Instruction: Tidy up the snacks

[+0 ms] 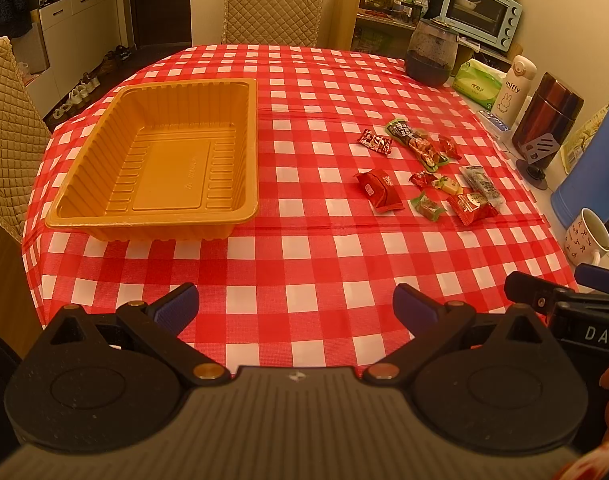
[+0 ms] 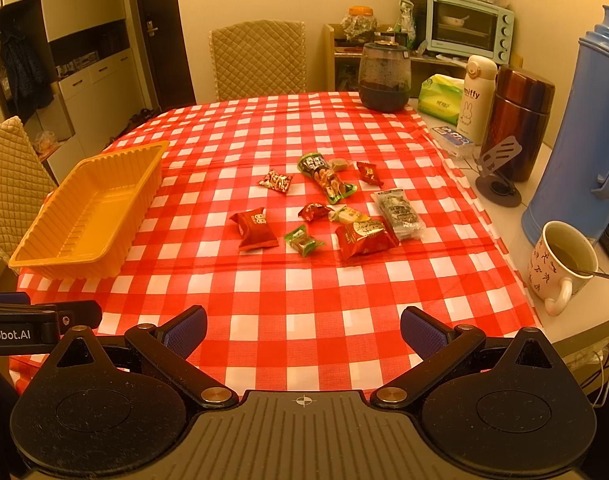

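Observation:
An empty orange plastic tray (image 1: 104,216) (image 2: 32,258) sits on the left of the red checked tablecloth. Several wrapped snacks lie scattered to its right: a red packet (image 1: 378,190) (image 2: 256,229), a long green and red pack (image 1: 418,146) (image 2: 328,180), a clear dark-printed pack (image 1: 482,182) (image 2: 400,213), small candies (image 1: 426,205) (image 2: 302,241). My left gripper (image 1: 296,306) is open and empty over the near table edge. My right gripper (image 2: 303,330) is open and empty, well short of the snacks. The right gripper's body shows at the left wrist view's right edge.
A mug with a spoon (image 2: 560,266), a blue thermos jug (image 2: 580,140), a brown flask (image 2: 520,120), a miffy bottle (image 2: 476,96), a tissue pack (image 2: 440,98) and a dark jar (image 2: 384,78) stand along the right side. Padded chairs (image 2: 260,60) stand behind and to the left.

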A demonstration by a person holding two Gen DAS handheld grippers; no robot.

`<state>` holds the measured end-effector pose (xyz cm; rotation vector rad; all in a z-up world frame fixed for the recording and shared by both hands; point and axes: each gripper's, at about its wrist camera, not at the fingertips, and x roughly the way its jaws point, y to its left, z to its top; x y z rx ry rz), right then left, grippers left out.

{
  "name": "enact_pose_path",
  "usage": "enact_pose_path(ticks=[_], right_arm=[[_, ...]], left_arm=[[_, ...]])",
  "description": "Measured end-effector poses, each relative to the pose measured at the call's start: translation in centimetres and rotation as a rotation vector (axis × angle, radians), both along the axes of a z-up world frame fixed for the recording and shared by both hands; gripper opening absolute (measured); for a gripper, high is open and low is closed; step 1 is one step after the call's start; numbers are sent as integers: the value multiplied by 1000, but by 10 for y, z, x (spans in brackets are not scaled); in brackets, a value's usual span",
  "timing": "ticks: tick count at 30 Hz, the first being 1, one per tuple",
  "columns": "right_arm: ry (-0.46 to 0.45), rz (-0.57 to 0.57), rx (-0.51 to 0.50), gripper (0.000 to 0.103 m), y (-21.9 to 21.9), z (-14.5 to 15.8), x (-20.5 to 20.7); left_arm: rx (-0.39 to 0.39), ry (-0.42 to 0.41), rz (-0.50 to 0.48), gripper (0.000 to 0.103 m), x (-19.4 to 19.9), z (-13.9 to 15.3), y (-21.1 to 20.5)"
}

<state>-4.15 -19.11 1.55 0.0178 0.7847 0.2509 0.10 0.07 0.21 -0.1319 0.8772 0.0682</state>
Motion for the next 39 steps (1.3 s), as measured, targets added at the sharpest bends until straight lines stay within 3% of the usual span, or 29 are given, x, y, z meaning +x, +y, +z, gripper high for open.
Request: enact_pose_path(ticks=[39], right_arm=[[-4,-18,5,102,-3,-1,2]], left_arm=[[-16,-11,2,102,3,3,1]])
